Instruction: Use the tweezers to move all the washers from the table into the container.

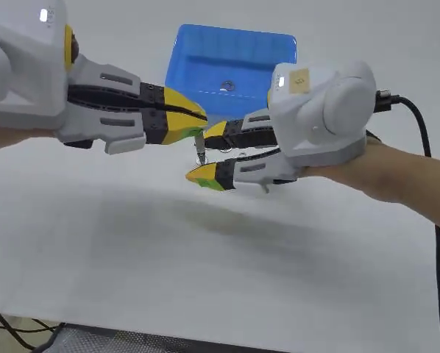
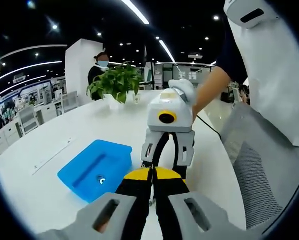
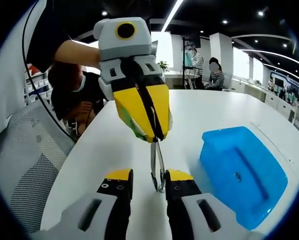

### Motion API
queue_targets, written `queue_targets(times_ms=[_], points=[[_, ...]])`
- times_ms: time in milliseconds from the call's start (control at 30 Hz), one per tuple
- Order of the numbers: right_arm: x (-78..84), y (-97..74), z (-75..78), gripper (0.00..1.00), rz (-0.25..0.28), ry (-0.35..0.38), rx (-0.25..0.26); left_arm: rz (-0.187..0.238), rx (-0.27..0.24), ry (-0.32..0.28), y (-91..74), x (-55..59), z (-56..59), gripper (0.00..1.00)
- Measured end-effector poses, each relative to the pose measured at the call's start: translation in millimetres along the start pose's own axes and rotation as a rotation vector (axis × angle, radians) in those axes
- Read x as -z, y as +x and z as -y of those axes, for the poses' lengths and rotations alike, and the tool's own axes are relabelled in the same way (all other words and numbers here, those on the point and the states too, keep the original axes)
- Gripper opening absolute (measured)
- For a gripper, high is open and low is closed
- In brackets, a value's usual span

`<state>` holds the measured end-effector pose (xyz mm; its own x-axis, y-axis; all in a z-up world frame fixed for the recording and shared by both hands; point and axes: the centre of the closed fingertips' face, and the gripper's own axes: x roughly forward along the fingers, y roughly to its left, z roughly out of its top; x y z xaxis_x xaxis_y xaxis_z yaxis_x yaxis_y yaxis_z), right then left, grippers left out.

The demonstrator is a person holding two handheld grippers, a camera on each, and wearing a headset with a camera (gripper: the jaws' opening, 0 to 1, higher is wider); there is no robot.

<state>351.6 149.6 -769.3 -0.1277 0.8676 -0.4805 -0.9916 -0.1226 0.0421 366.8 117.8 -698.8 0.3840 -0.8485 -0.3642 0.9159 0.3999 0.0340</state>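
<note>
My left gripper [image 1: 198, 123] comes in from the left, shut on a pair of thin metal tweezers [image 1: 200, 151] that hang tips down above the white table [image 1: 132, 250]. From the right, my right gripper [image 1: 201, 154] faces it, open, one jaw on each side of the tweezers' lower end. In the right gripper view the tweezers [image 3: 157, 167] drop between my right gripper's [image 3: 148, 176] yellow tips, below the left gripper [image 3: 139, 100]. Just behind stands the blue container [image 1: 235, 44] with one small washer [image 1: 227, 87] on its floor. The left gripper [image 2: 152, 175] view shows the container [image 2: 84, 162] to the left.
A black cable [image 1: 426, 169] trails from the right gripper past the person's forearm. The table's front edge [image 1: 205, 337] runs along the bottom. A potted plant [image 2: 117, 85] stands farther back on the table, and a mesh chair [image 3: 24, 165] is beside it.
</note>
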Motion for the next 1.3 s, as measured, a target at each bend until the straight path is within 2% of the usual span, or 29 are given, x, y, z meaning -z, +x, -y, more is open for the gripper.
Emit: queue_targets(times_ms=[167, 333, 533, 633, 800, 933, 1000, 1067, 1167, 1300], points=[[-0.8, 0.0, 2.8, 0.21, 0.009, 0.004, -0.043, 0.0, 0.011, 0.005, -0.8, 0.4, 1.5, 0.04], [-1.4, 0.4, 7.8, 0.12, 0.01, 0.005, -0.063, -0.002, 0.022, 0.016, -2.8, -0.3, 5.5, 0.04], [-1.8, 0.2, 5.3, 0.12, 0.013, -0.03, -0.117, -0.004, 0.033, 0.02, -3.5, -1.0, 7.2, 0.04], [-2.1, 0.3, 5.9, 0.11, 0.022, -0.05, -0.127, -0.007, 0.032, 0.023, -3.3, -1.6, 7.0, 0.04], [-2.6, 0.6, 6.3, 0.09, 0.012, -0.1, -0.118, -0.018, 0.016, 0.02, -1.0, -3.8, 5.6, 0.05], [-2.5, 0.3, 6.4, 0.09, 0.007, -0.122, -0.109, -0.006, -0.021, -0.052, -0.1, -4.6, 4.7, 0.06], [-2.7, 0.8, 6.6, 0.09, 0.007, -0.125, -0.104, -0.012, -0.03, -0.057, -1.0, -4.2, 3.9, 0.06], [-2.8, 1.3, 6.0, 0.09, 0.003, -0.131, -0.101, -0.009, -0.036, -0.057, -3.0, -6.5, 4.8, 0.07], [-3.0, 1.5, 4.7, 0.09, -0.001, -0.133, -0.101, 0.021, -0.059, -0.085, -8.6, -13.3, 5.1, 0.11], [-10.1, -0.6, -0.2, 0.09, 0.007, -0.134, -0.104, 0.024, -0.099, -0.077, -17.3, -12.5, 9.4, 0.16]])
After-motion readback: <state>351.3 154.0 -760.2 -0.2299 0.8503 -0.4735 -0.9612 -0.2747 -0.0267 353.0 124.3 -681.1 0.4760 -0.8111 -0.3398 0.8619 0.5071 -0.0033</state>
